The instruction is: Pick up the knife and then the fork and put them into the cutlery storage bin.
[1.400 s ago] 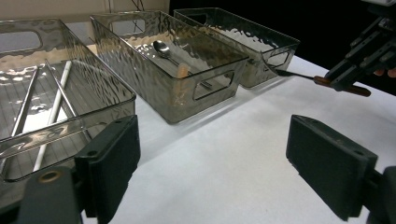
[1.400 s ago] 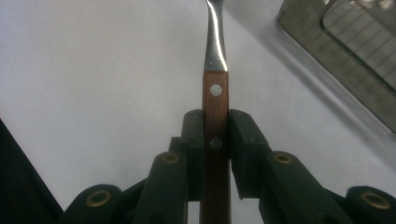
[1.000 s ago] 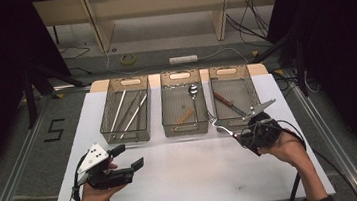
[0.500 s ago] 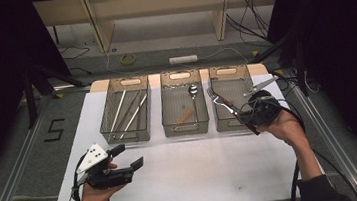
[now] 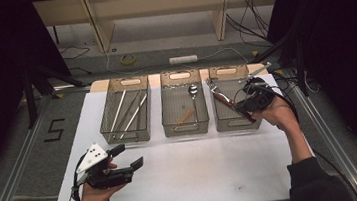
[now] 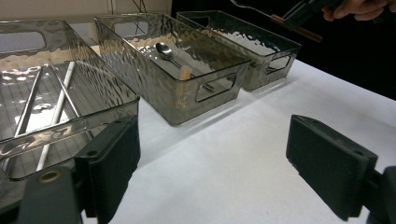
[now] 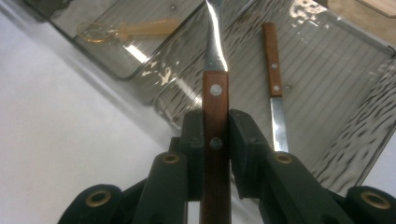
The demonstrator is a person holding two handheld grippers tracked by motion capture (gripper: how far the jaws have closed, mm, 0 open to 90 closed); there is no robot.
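Clamping a wooden-handled fork [image 7: 215,107] by its handle, the right gripper [image 5: 254,97] fingers [image 7: 194,140] hold it above the right-hand bin [image 5: 221,118], where a wooden-handled knife [image 7: 274,93] lies. The sorting looks nearly done: spoon [image 5: 193,90] in the middle bin [image 5: 186,127], chopsticks [image 5: 128,111] in the bin left of that. The left gripper [image 5: 122,159] idles on the desk [image 5: 199,173], fingers apart, empty.
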